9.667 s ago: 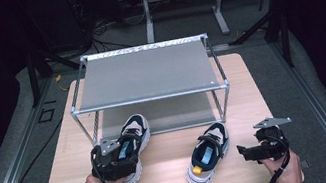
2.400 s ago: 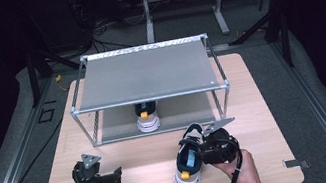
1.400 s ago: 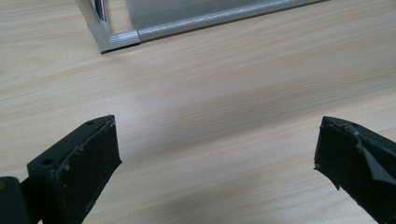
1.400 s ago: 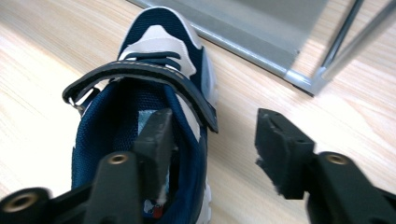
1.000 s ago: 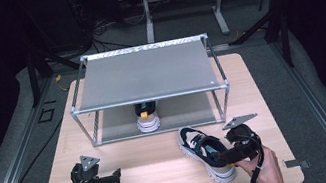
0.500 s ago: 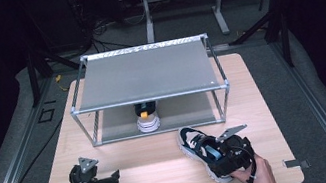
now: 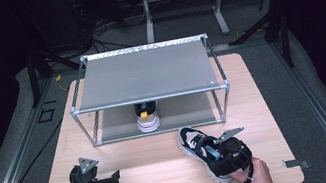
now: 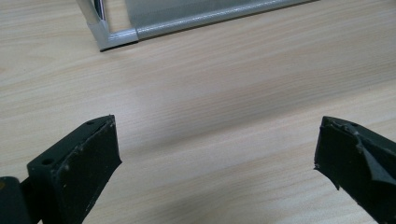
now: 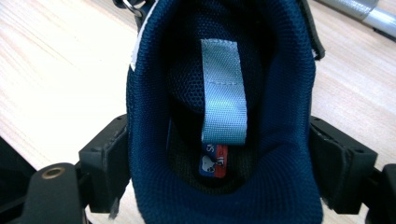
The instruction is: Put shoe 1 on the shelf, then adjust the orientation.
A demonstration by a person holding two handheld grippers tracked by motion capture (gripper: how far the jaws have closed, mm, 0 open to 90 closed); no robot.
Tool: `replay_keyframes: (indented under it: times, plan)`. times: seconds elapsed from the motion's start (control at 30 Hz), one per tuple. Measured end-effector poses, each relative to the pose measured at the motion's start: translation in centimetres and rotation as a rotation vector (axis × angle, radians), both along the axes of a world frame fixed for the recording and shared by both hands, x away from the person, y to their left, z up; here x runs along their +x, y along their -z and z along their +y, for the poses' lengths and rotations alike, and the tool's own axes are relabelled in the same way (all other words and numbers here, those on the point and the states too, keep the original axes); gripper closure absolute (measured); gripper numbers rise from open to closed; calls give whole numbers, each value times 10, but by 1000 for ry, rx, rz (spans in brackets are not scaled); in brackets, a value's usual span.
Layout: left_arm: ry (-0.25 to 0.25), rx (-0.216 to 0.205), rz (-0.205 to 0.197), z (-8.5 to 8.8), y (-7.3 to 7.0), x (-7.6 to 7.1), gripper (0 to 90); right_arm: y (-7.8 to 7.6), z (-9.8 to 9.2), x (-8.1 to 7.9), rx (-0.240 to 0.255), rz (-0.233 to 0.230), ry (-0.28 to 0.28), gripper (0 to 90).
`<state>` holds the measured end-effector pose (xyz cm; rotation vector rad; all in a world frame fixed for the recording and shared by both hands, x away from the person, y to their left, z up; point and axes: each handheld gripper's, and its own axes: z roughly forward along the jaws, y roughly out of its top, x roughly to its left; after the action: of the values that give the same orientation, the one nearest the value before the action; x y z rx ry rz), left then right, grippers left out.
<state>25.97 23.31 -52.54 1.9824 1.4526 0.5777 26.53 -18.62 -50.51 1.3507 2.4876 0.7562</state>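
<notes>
While the left gripper (image 7: 111, 178) idles with jaws apart at lower left, the right gripper (image 9: 219, 172), its jaws just closing, clasps the padded heel collar of the sneaker (image 7: 200, 147) at lower right: light, soft-walled, probably best pinched there.

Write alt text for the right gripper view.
The right gripper clasps the heel end of a navy sneaker, one black jaw against each side of its collar, having just closed in. A light blue pull tab hangs inside the opening; the wooden table lies beneath.
</notes>
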Motion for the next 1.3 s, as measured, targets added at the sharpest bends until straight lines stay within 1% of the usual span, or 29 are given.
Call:
replay_keyframes:
  times: [0.13,0.2,0.27,0.3,0.4,0.5,0.67,0.73,0.8,0.87,0.9,1.03,1.07,1.17,1.23,1.3]
  plan:
    - [-1,0,-3,1,-1,0,0,4,1,1,5,10,0,164]
    - [1,3,-4,1,-2,0,0,8,5,3,-18,15,4,155]
    - [2,2,-3,1,-2,0,0,10,6,4,-20,19,0,153]
    - [2,2,-3,1,-2,-1,0,12,8,5,-39,15,5,171]
    - [1,3,-5,2,-2,-2,0,12,8,6,-31,10,11,185]
    - [-5,-3,-6,3,-1,-1,0,13,6,5,-22,-5,5,198]
    - [8,3,-6,-1,-2,-1,0,13,3,2,2,-19,13,210]
    - [4,-4,-13,0,-2,-1,0,12,2,1,-1,-32,15,212]
    - [4,-6,-14,-1,-2,-1,0,11,1,0,3,-35,16,213]
    - [9,-3,-15,-2,-2,-1,0,8,-1,-2,1,-41,18,212]
    - [10,-1,-16,-3,-3,-1,0,3,-2,-5,1,-53,18,213]
    - [10,-3,-20,-2,-4,-2,0,-5,-3,-7,12,-75,21,213]
    - [10,-3,-20,-2,-4,-2,0,-5,-3,-7,12,-75,21,213]
    - [8,-3,-26,0,-6,-2,0,-14,-3,-7,13,-94,25,212]
    - [6,-3,-29,0,-7,-2,0,-15,-4,-6,11,-97,25,212]
    - [5,-5,-29,0,-7,-2,0,-19,-3,-4,10,-111,28,212]
